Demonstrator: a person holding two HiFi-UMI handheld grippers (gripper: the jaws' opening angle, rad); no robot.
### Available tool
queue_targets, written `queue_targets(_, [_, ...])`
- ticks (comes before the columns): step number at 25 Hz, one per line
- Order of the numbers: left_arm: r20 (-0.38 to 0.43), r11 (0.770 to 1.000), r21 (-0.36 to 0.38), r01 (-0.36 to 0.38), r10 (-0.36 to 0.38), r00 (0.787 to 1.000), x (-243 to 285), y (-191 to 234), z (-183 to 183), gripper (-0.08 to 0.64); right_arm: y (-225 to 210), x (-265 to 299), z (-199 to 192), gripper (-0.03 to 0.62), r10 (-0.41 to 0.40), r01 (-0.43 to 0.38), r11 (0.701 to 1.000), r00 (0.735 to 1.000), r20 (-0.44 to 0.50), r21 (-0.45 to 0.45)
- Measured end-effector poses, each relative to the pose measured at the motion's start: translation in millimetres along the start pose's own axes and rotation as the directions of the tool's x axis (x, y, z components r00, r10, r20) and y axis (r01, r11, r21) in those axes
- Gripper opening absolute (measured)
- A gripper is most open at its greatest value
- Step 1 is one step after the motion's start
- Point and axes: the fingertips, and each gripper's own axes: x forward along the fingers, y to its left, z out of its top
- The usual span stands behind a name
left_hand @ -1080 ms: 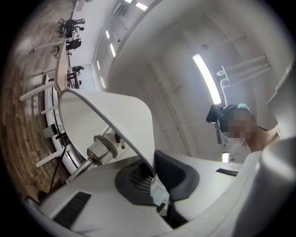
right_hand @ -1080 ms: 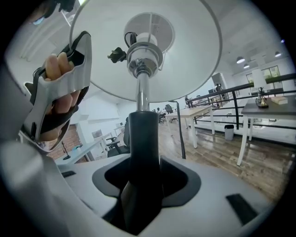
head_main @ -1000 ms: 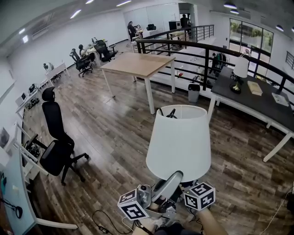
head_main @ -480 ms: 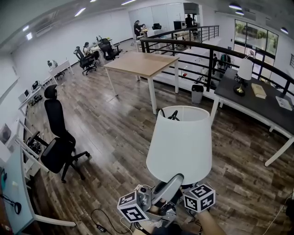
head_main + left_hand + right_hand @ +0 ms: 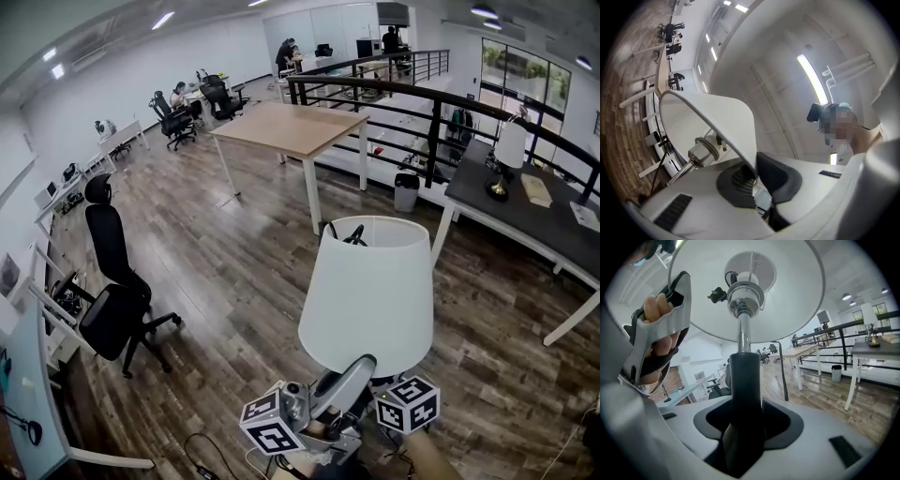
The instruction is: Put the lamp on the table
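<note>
dark table [image 5: 527, 221] bears a small lamp [image 5: 509, 148] and a book [image 5: 536, 189].

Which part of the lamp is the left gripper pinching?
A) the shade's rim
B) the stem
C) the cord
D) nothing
A: the left gripper is shut on the rim of the shade, while the right gripper clamps the stem.

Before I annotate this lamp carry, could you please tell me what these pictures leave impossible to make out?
Lamp base: the lampshade covers it in the head view; in the right gripper view the stem vanishes between the right gripper's jaws.
People at the far desks: too small, head view.
Flat items on the dark table: too small to identify.
</note>
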Motion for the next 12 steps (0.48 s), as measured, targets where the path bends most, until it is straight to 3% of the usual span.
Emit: queue_targets(12, [-0.002,1.0,-0.004,0.023,-0.023,1.0,43,101,85,0.026,-67,99,76,0.196,-0.015,0.015,1.0,1.0,0.007,-0.009])
